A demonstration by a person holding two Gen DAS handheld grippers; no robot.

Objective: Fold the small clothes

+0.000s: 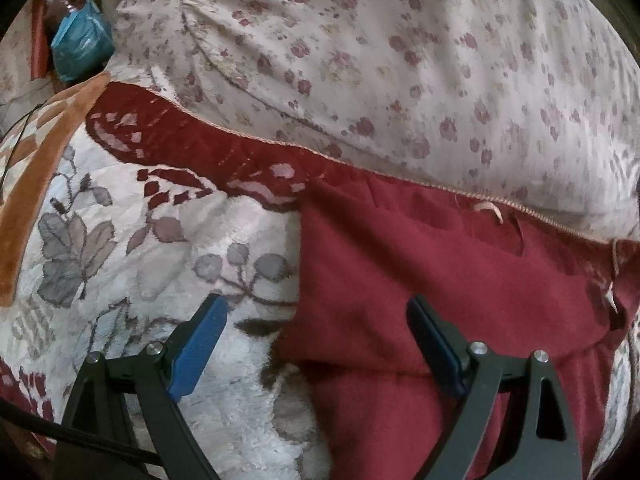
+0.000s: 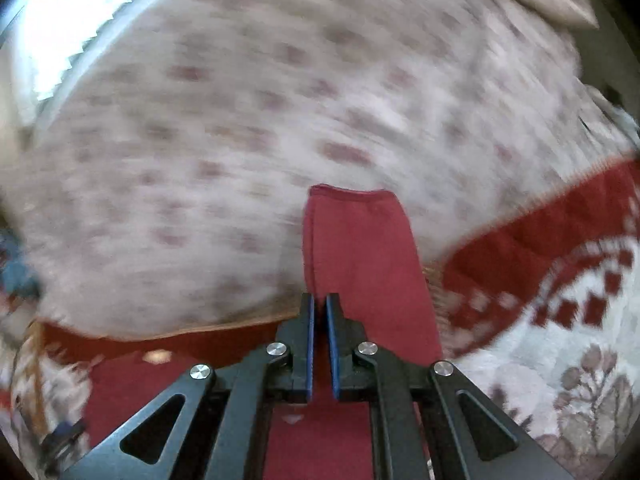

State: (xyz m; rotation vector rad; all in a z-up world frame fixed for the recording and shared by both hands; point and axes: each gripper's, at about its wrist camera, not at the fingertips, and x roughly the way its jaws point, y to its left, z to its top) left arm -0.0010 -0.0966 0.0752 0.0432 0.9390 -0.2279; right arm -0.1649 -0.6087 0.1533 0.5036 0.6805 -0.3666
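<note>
Left gripper point(image 1: 316, 316): hung with jaws spread wide, nothing between the blue pads point(image 1: 198, 346), poised over the left edge of the red cloth.
Right gripper point(image 2: 319, 304): jaws were pinched tight on a strip of the red cloth, which rose beyond the tips with its hemmed end on top.
Red cloth point(image 1: 432, 280): lay spread on the blanket, its far edge tucked against the flowered sheet.
Blanket point(image 1: 132, 264): fluffy white with grey leaves and a dark red border, under the cloth.
Flowered sheet point(image 1: 360, 60): pale, small pink blossoms, piled behind; blurred in the right wrist view.
Blue bag point(image 1: 78, 42): far left corner.
</note>
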